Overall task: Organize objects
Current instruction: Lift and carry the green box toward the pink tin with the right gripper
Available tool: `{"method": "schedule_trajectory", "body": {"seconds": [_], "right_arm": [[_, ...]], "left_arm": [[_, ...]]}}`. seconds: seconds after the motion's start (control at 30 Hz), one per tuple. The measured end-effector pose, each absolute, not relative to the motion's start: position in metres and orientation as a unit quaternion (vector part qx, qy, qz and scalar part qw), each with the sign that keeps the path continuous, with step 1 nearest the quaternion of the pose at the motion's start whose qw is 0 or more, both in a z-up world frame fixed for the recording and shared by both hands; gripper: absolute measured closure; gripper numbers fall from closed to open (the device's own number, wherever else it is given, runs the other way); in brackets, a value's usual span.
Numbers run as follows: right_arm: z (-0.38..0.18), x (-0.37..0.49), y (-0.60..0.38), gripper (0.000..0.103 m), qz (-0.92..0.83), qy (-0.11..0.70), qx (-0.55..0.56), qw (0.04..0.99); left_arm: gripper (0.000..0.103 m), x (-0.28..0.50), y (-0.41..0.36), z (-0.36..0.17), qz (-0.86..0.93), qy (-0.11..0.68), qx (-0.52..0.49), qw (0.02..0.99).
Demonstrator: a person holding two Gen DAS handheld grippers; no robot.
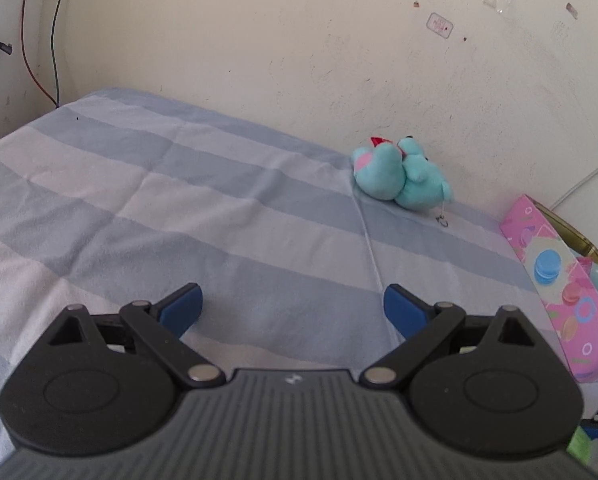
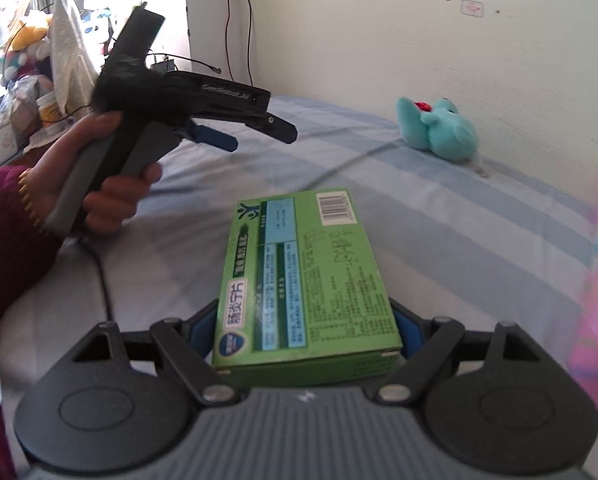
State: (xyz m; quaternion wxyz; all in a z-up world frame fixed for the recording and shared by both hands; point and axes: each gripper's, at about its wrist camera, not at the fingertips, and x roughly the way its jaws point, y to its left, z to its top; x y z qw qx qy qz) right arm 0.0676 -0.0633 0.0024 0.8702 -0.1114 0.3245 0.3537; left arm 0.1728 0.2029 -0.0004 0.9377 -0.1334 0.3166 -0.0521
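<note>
Across both views stretches the bed with its blue-and-white striped sheet (image 1: 179, 200), set against a cream wall. Only the left wrist view shows the pink patterned cardboard box (image 1: 559, 280) at the bed's right edge, printed with coloured discs; in the right wrist view that side is only a pink blur. Only the right wrist view shows the cluttered corner by the window, and the person's left hand (image 2: 111, 184), in a maroon sleeve, gripping the handle of the left gripper (image 2: 255, 130) above the sheet. From the left gripper's own camera (image 1: 293, 306), its blue-padded fingers stand wide apart with nothing between them, only sheet beneath.

The right gripper (image 2: 303, 320) has its fingers clamped on the near end of the green rectangular medicine carton (image 2: 303, 268), which projects forward above the bed, its barcode at the far end. The left wrist view does not show this carton.

The small turquoise plush toy (image 1: 403, 178) lies on the sheet just beside the wall, well apart from both grippers, visible in both views (image 2: 439, 128).
</note>
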Motion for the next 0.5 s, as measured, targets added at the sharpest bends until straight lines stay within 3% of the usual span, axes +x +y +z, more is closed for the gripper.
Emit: {"method": "schedule_trajectory", "body": {"seconds": [0.3,0.5], "right_arm": [[0.004,0.059,-0.12,0.012,0.295,0.329,-0.043,0.896],[0.004,0.055,-0.112,0.003,0.297,0.331,-0.065,0.894]], "left_arm": [[0.004,0.172,0.194,-0.001,-0.039,0.315,-0.105,0.942],[0.004,0.172,0.196,-0.001,-0.04,0.316,-0.107,0.942]]}}
